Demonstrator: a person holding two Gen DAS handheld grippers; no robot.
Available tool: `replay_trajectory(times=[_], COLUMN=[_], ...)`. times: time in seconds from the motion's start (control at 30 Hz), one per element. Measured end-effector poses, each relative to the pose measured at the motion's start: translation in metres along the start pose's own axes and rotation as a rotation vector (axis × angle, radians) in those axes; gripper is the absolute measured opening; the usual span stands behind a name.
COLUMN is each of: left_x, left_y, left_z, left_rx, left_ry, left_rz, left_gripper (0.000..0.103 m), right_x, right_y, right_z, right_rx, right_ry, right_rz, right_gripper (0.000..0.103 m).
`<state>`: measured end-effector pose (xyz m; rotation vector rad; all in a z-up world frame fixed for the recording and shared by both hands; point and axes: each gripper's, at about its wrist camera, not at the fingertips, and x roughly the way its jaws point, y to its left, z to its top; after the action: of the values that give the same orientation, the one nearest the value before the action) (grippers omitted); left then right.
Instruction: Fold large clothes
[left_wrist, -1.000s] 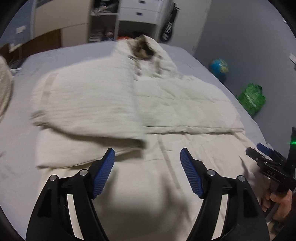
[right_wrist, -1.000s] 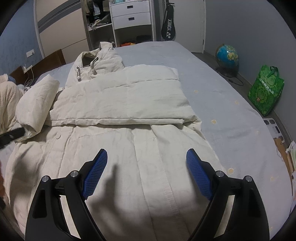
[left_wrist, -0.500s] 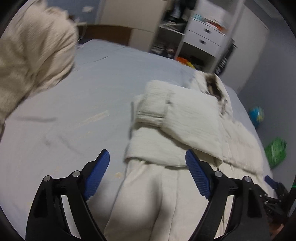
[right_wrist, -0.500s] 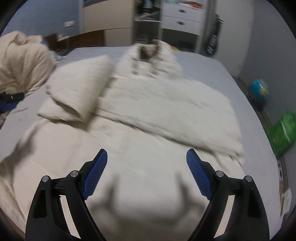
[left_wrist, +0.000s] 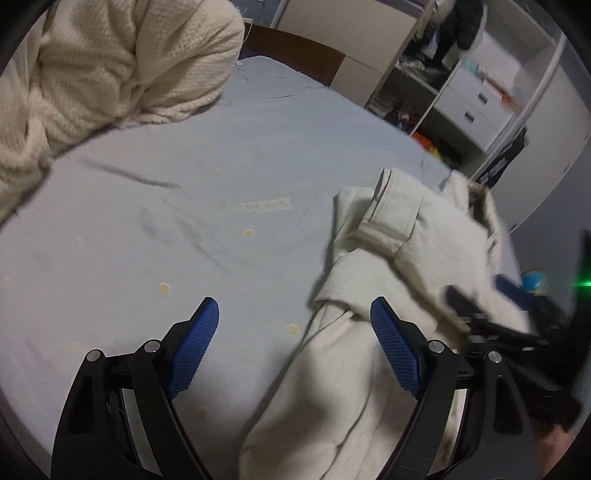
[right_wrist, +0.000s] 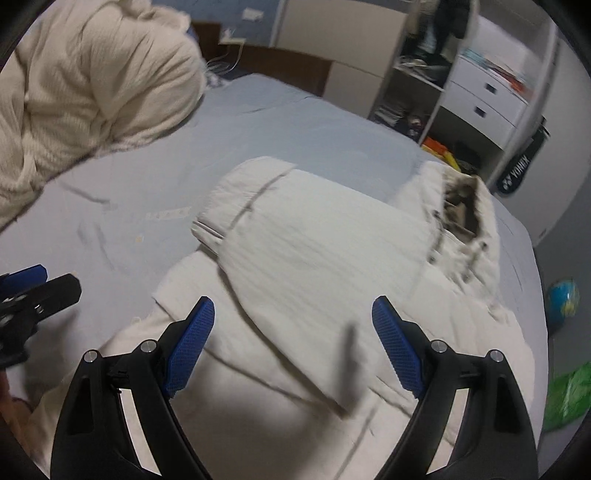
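Observation:
A large cream padded coat (right_wrist: 314, 254) lies flat on the bed, a sleeve (right_wrist: 255, 199) folded across its chest and its fur-lined hood (right_wrist: 461, 206) at the far end. My right gripper (right_wrist: 293, 302) hovers open over the coat's lower body, nothing between its fingers. My left gripper (left_wrist: 293, 306) is open too, above the coat's left edge (left_wrist: 332, 332), with its left finger over bare sheet. In the right wrist view the left gripper (right_wrist: 40, 288) shows at the left border. In the left wrist view the right gripper (left_wrist: 480, 317) is a blurred shape over the coat (left_wrist: 424, 251).
The bed has a light blue sheet (left_wrist: 184, 184). A bunched cream blanket (left_wrist: 110, 66) is piled at its far left. Behind the bed stand white drawers (right_wrist: 487, 96), open shelves and a racket bag (right_wrist: 521, 166). A globe (right_wrist: 563, 301) and a green bag (right_wrist: 569, 395) sit on the floor to the right.
Both views have swung left and rolled. My left gripper moved off the coat's middle to its left edge and opened slightly wider. My right gripper moved left across the coat.

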<state>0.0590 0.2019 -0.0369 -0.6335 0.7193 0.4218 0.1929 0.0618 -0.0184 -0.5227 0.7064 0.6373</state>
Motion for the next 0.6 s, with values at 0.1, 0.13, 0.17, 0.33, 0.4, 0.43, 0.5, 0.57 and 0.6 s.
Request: replay_trajectory(times=[0.1, 0.13, 0.17, 0.33, 0.4, 0.43, 0.5, 0.57, 0.6], left_x=[0.007, 0.008, 0.009, 0.003, 0.001, 0.001, 0.0, 0.001, 0.001], left_y=[0.016, 0.02, 0.024, 0.039, 0.042, 0.045, 0.047, 0.047, 0.047], left_z=[0.005, 0.006, 0.007, 0.01, 0.01, 0.01, 0.01, 0.009, 0.009], left_rx=[-0.085, -0.107, -0.133, -0.211, -0.226, -0.236, -0.242, -0.24, -0.24], left_ry=[-0.012, -0.015, -0.022, -0.091, -0.1, -0.103, -0.101, -0.097, -0.097], left_rz=[-0.019, -0.008, 0.006, 0.083, 0.094, 0.099, 0.099, 0.092, 0.083], left_gripper=[0.082, 0.082, 0.082, 0.082, 0.083, 0.083, 0.085, 0.087, 0.087], right_x=[0.015, 0.019, 0.022, 0.034, 0.038, 0.042, 0.049, 0.055, 0.059], right_y=[0.013, 0.016, 0.019, 0.034, 0.036, 0.037, 0.039, 0.043, 0.045], right_z=[0.008, 0.01, 0.012, 0.023, 0.027, 0.028, 0.031, 0.031, 0.031], right_rx=[-0.03, -0.035, -0.041, -0.079, -0.092, -0.098, -0.111, -0.129, -0.141], right_ry=[0.02, 0.023, 0.026, 0.032, 0.037, 0.041, 0.054, 0.065, 0.072], right_rz=[0.005, 0.005, 0.006, 0.001, -0.006, -0.012, -0.023, -0.037, -0.046], right_gripper=[0.083, 0.083, 0.083, 0.083, 0.083, 0.083, 0.083, 0.083, 0.083])
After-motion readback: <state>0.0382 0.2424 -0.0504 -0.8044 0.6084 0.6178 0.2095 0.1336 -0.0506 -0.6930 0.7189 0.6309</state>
